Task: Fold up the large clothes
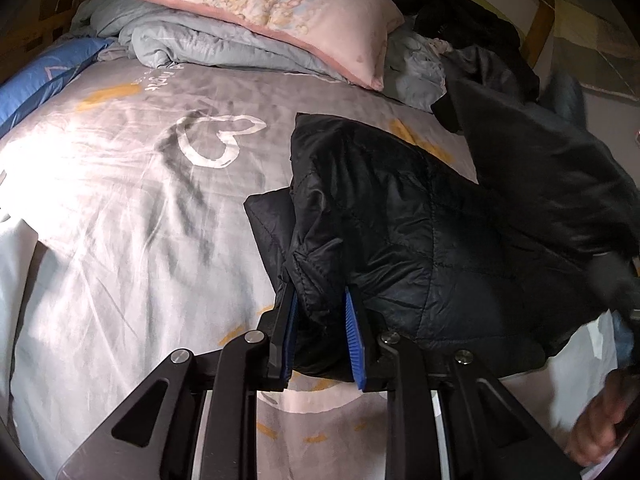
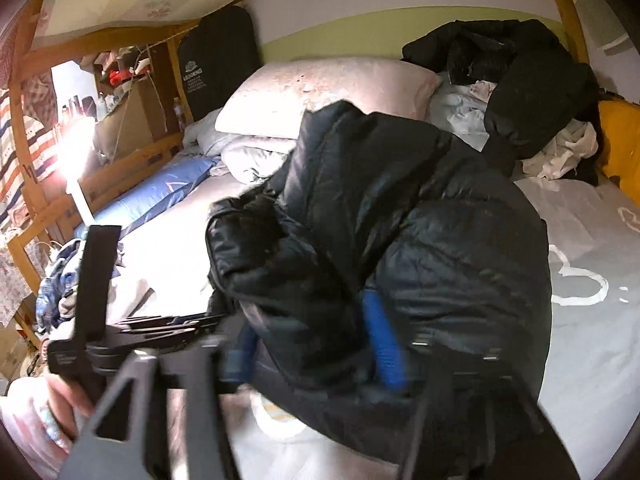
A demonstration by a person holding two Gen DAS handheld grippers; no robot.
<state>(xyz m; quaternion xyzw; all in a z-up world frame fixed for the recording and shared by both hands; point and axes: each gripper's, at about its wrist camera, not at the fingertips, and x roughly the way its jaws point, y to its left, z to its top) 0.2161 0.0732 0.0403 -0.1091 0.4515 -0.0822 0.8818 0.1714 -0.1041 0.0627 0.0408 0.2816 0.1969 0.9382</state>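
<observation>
Motion blur smears your right gripper [image 2: 316, 340], so you cannot tell whether its pads press the black jacket [image 2: 420, 240].

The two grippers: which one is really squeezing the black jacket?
The left gripper: its blue pads pinch a fold of the black jacket. The right gripper stands wider, with jacket only loosely between its fingers.

Black jacket [image 2: 400, 216] (quilted) between fingers [image 2: 384, 344]

Jacket [image 1: 400, 216] on the bed sheet [image 1: 140, 200], pillow [image 1: 280, 8] atop a bundled quilt [image 1: 208, 46] behind it
</observation>
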